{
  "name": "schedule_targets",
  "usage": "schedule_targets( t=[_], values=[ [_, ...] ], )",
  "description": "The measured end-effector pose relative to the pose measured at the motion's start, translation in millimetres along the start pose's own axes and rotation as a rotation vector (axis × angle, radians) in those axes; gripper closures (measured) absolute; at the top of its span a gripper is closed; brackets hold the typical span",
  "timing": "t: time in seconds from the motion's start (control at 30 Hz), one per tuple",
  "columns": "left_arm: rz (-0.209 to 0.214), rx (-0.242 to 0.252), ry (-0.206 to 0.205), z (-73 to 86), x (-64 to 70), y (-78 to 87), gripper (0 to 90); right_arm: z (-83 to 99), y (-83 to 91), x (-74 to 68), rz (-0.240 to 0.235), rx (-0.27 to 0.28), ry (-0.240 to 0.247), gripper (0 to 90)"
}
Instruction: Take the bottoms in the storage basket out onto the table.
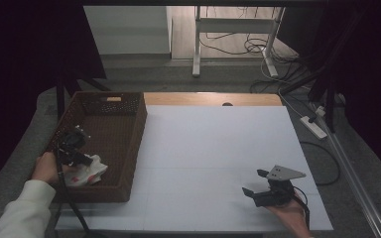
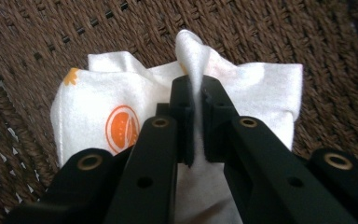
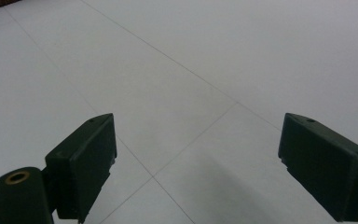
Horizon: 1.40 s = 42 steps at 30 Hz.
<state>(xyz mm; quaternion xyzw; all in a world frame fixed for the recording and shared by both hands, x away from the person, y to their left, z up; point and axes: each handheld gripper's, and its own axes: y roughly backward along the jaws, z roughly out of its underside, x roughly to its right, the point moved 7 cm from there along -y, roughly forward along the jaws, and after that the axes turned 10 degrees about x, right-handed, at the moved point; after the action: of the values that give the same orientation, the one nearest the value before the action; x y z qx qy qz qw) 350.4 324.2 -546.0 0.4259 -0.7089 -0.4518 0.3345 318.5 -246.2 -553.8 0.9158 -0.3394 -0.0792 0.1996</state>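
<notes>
A white cloth (image 2: 121,93) printed with orange fruit slices lies crumpled on the woven floor of a brown wicker basket (image 1: 134,144). In the high view the cloth (image 1: 92,172) sits in the basket's near left corner. My left gripper (image 2: 196,86) is shut on a raised fold of this cloth, pinched between the black jaws. The same gripper (image 1: 87,159) reaches into the basket from the left, held by a hand in a white sleeve. My right gripper (image 1: 255,182) rests open at the table's near right, jaws wide apart over bare white surface (image 3: 182,70).
The basket stands on the left side of the white table (image 1: 218,148). A wooden strip (image 1: 213,98) runs along the table's far edge. Beyond it are a desk frame (image 1: 233,34), floor cables and a power strip (image 1: 313,126).
</notes>
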Motion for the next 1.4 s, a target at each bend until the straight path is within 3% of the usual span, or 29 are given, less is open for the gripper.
schedule_targets(
  t=[1.0,1.4],
  values=[
    [0.018,0.231,0.055,-7.6,1.2,30.3,84.9,-0.6,1.1,1.1,0.002,0.008,-0.010,11.6],
    [0.016,0.305,0.054,-11.9,5.9,43.1,85.0,-0.5,1.0,1.3,0.004,0.008,-0.010,11.6]
  ],
)
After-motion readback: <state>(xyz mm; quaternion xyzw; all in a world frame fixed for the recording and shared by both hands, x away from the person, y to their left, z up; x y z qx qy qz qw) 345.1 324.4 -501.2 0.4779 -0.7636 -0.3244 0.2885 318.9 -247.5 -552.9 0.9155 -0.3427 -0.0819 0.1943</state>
